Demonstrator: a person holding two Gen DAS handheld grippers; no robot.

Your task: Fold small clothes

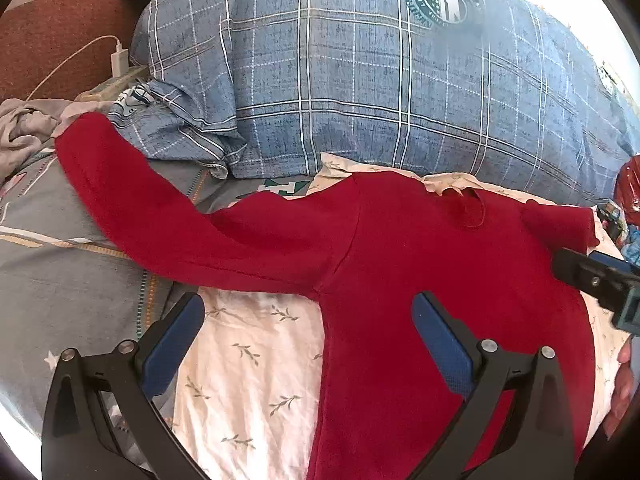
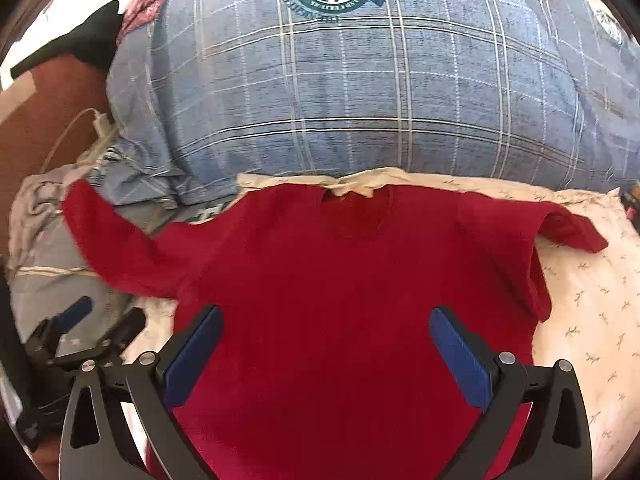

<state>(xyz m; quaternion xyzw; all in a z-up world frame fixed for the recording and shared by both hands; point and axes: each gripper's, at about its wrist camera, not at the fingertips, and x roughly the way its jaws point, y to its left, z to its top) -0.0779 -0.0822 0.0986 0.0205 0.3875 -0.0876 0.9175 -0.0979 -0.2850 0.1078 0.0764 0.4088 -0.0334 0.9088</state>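
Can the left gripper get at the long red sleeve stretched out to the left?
Probably yes. The left gripper is open and empty, and the outstretched sleeve of the red sweater lies flat just ahead with nothing on top of it.

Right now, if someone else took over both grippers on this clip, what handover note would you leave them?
Left gripper: open, empty, above the sweater's left armpit edge.
Right gripper: open, empty, over the sweater's chest.
Red sweater: spread flat, neck toward the blue plaid pillow, on the leaf-print sheet.
Left sleeve: stretched straight out.
Right sleeve: already doubled in near the shoulder.
Done: laid out.
Left: probably fold in the left sleeve, tidy the right, fold the body.
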